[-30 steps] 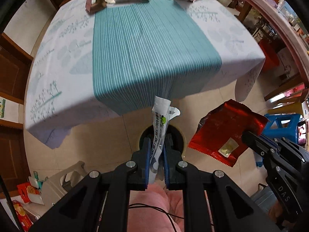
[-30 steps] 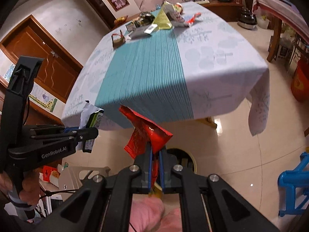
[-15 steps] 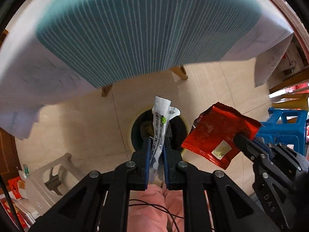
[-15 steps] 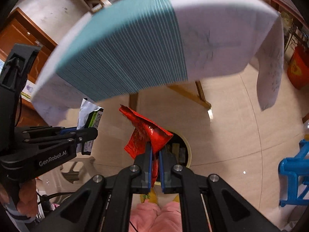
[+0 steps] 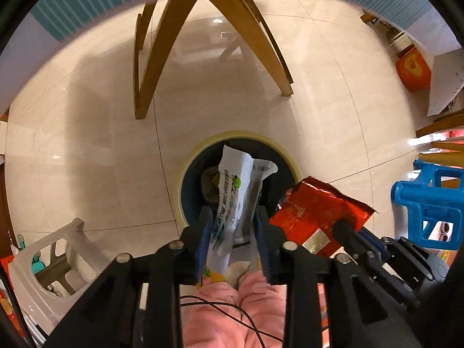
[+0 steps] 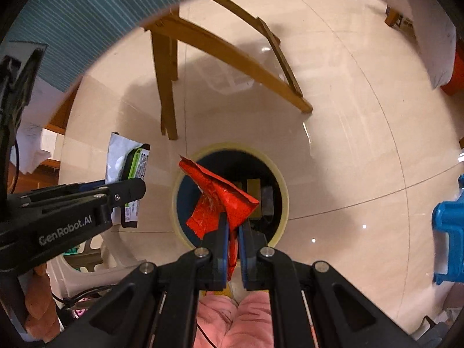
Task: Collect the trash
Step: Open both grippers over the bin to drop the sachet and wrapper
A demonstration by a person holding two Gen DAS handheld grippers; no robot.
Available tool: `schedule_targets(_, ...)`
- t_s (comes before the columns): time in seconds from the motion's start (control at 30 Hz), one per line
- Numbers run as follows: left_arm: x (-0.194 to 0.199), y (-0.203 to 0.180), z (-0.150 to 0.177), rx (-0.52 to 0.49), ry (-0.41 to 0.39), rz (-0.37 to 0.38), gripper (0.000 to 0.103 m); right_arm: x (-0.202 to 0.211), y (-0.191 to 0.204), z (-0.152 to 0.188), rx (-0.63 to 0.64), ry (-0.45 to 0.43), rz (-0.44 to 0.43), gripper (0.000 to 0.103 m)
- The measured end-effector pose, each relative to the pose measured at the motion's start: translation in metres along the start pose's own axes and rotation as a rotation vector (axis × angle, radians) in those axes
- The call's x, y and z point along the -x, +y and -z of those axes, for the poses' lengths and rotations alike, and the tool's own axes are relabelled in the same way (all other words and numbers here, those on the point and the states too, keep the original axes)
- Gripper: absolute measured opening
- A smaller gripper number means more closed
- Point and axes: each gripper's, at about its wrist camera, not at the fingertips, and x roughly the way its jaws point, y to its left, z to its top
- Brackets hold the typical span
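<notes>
The left gripper (image 5: 232, 226) hangs over the bin (image 5: 185, 174), its fingers (image 5: 203, 232) opening around a white wrapper (image 5: 235, 185) with green print and a torn top, which stands between them without being pinched. The right gripper (image 6: 232, 232) has its fingers pressed tight on a crumpled, shiny red wrapper (image 6: 220, 197) (its ragged edge folded over), above the same dark, yellow-rimmed bin on the tiled floor (image 6: 348, 145).
</notes>
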Motion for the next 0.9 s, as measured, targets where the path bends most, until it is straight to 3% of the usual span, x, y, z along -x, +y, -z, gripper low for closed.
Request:
schedule_targets(0.13,-0.015,-0.006,-0.001,-0.041,-0.031,0.003,0.06,-0.024,-0.004,0.001,-0.016,0.014,0.013,0.006)
schedule_targets(0.2,-0.019,-0.007,-0.004,-0.072,-0.03,-0.005,0.064,-0.035,-0.007,-0.003,-0.032,0.027,0.014,0.006)
schedule_targets(0.5,-0.024,0.001,-0.008,-0.086,-0.013,-0.005,0.072,-0.062,-0.001,-0.016,-0.021,0.063,0.036,0.012)
schedule_targets(0.57,-0.024,0.003,-0.008,-0.084,-0.017,-0.015,0.072,-0.063,0.002,-0.018,-0.016,0.061,0.046,0.022)
schedule_targets(0.63,-0.019,0.007,-0.006,-0.077,-0.02,-0.025,0.072,-0.061,0.006,-0.014,-0.023,0.049,0.046,0.039)
schedule_targets(0.9,0.003,0.02,0.001,-0.059,-0.045,-0.042,0.072,-0.058,0.002,-0.012,-0.063,0.033,0.027,0.04)
